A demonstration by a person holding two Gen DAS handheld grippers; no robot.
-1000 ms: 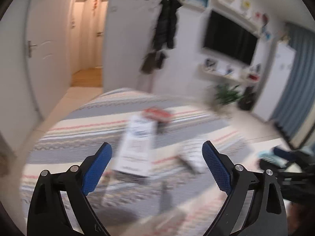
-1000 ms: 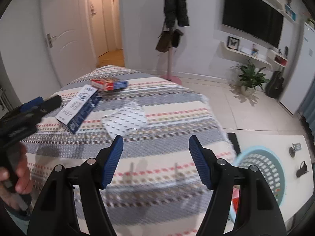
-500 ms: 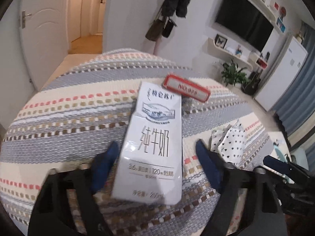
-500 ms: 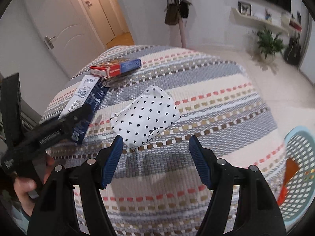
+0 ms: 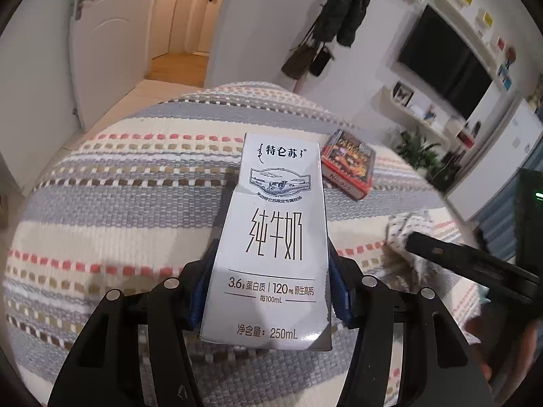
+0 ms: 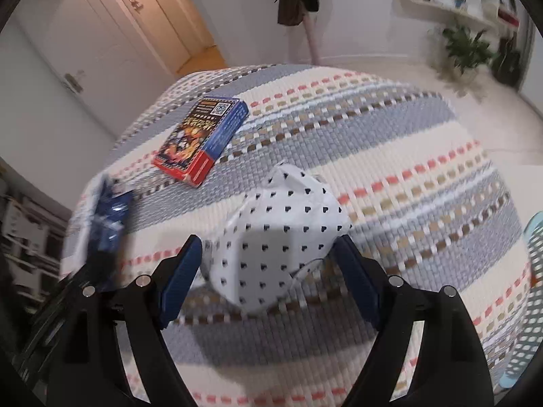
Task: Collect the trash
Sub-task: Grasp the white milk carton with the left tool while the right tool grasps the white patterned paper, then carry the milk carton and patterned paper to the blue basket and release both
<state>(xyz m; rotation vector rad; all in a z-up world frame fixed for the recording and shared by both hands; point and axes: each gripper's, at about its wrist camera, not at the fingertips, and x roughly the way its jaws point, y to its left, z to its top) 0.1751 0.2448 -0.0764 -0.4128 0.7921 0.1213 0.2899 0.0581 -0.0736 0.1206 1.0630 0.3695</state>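
Observation:
A white milk carton (image 5: 276, 234) lies on the striped cloth (image 5: 112, 203). My left gripper (image 5: 269, 291) is shut on the carton's lower end, blue pads pressed on both sides. A crumpled white paper with black dots (image 6: 278, 234) lies on the cloth between the blue pads of my right gripper (image 6: 271, 274), which is open around it. The carton also shows blurred at the left of the right wrist view (image 6: 108, 217). A red and blue card box (image 6: 200, 139) lies beyond; it also shows in the left wrist view (image 5: 349, 166).
A light blue perforated basket (image 6: 529, 291) stands on the floor at the cloth's right edge. The right gripper's black body (image 5: 475, 271) crosses the left wrist view. A coat stand (image 5: 339, 10), doors and a potted plant (image 6: 468, 47) stand beyond.
My left gripper closed on the milk carton. My right gripper moved forward and down until its open jaws flank the dotted paper.

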